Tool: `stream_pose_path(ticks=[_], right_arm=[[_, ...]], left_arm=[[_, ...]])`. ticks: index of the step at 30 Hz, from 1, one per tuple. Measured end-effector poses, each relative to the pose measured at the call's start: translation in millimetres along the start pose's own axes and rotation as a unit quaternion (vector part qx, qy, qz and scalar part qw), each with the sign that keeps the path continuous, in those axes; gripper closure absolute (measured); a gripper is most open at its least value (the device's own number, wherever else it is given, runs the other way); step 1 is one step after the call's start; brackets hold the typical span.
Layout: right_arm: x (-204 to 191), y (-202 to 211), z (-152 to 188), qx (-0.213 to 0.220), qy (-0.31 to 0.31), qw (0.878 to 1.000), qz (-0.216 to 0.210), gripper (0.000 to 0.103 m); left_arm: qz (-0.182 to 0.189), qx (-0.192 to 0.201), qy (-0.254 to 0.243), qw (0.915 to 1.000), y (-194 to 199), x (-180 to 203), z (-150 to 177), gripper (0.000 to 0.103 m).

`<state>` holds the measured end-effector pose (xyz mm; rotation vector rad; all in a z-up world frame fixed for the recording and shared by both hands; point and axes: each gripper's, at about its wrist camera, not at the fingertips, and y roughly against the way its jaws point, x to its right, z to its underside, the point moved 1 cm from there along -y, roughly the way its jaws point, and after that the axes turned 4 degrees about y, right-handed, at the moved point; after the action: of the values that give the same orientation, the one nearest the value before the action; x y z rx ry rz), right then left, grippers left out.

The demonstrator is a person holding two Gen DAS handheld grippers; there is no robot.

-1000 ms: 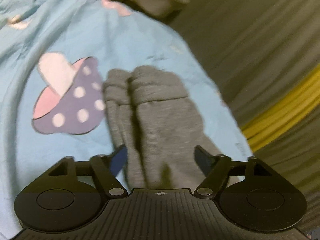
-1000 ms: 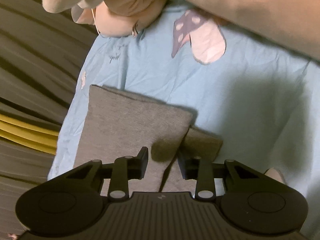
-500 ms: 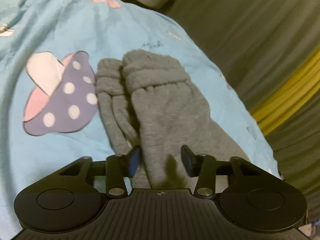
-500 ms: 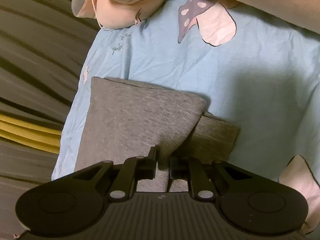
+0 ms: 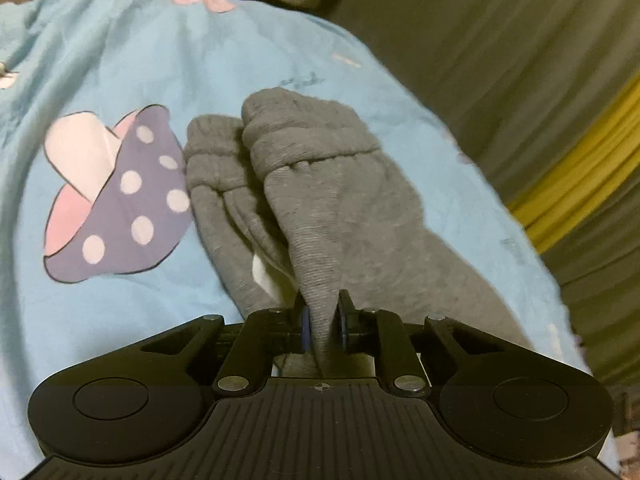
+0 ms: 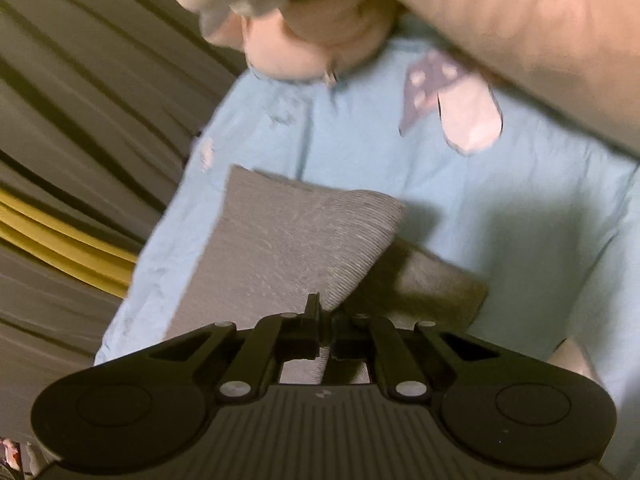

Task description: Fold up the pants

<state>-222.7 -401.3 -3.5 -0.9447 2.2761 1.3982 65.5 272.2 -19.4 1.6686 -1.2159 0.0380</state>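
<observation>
On a smooth blue sheet, ribbed grey pants, left gripper closing on a pinched ridge, right gripper clenching a fold.

Dim, warm light; fisheye bending at the edges; right wrist view smeared by motion blur, soft shadows

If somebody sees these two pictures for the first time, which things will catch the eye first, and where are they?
The grey pants lie in the middle on a light blue sheet, pinched by both grippers: the left gripper, whose jaws are closing on a fold, and the right gripper. Left of the pants sits a large purple mushroom print with white dots.
</observation>
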Motion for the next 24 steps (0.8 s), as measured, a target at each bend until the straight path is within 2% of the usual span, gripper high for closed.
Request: stream_pose_path(ticks=[3, 6, 9, 11, 12, 13, 14, 16, 18, 20, 22, 24], right_arm=[[2.7, -2.0, 2.2, -0.014, 0.014, 0.999, 0.026, 0.099], [1.9, -11.6, 7.9, -0.014, 0.050, 0.996, 0.075, 0.099], [0.8, -13.6, 12.6, -0.014, 0.080, 0.993, 0.090, 0.099], [-0.9, -18.8, 13.9, -0.027, 0.100, 0.988, 0.117, 0.098], [-2.3, -19.7, 14.2, -0.032, 0.112, 0.983, 0.139, 0.095], [-3.9, -16.8, 13.2, -0.023, 0.118, 0.980, 0.159, 0.085], [-5.9, -9.8, 12.8, -0.002, 0.124, 0.976, 0.180, 0.081], [-18.1, 3.1, 12.4, 0.053, 0.149, 0.965, 0.208, 0.078], [-40.9, 13.3, 17.6, 0.099, 0.172, 0.963, 0.184, 0.078], [-78.3, 10.3, 33.5, 0.112, 0.213, 0.963, 0.121, 0.078], [-117.7, -7.8, 59.8, 0.086, 0.256, 0.961, 0.056, 0.073], [-151.6, -36.7, 94.4, 0.023, 0.280, 0.960, -0.011, 0.070]], left_arm=[[0.014, 0.005, 0.003, 0.9999, 10.2, -9.9, 1.7, 0.089], [0.016, 0.011, 0.003, 0.9998, 16.9, -16.5, 3.9, 0.089], [0.014, 0.006, 0.028, 0.9995, 16.4, -27.5, 2.2, 0.087], [-0.004, 0.003, 0.050, 0.9988, 14.6, -33.5, 0.4, 0.072], [-0.014, 0.005, 0.061, 0.9980, 17.9, -36.0, -0.5, 0.054], [-0.031, 0.014, 0.075, 0.9966, 25.3, -38.1, -0.7, 0.040], [-0.041, 0.032, 0.084, 0.9951, 36.0, -39.2, 0.2, 0.036], [-0.054, 0.072, 0.061, 0.9941, 57.2, -31.4, 3.7, 0.024], [-0.050, 0.103, 0.018, 0.9933, 72.4, -11.1, 11.4, 0.019], [-0.023, 0.113, -0.038, 0.9925, 77.7, 22.2, 22.4, 0.014], [0.022, 0.098, -0.095, 0.9904, 72.5, 60.5, 37.7, 0.008], [0.071, 0.060, -0.147, 0.9847, 59.7, 96.1, 61.1, 0.008]])
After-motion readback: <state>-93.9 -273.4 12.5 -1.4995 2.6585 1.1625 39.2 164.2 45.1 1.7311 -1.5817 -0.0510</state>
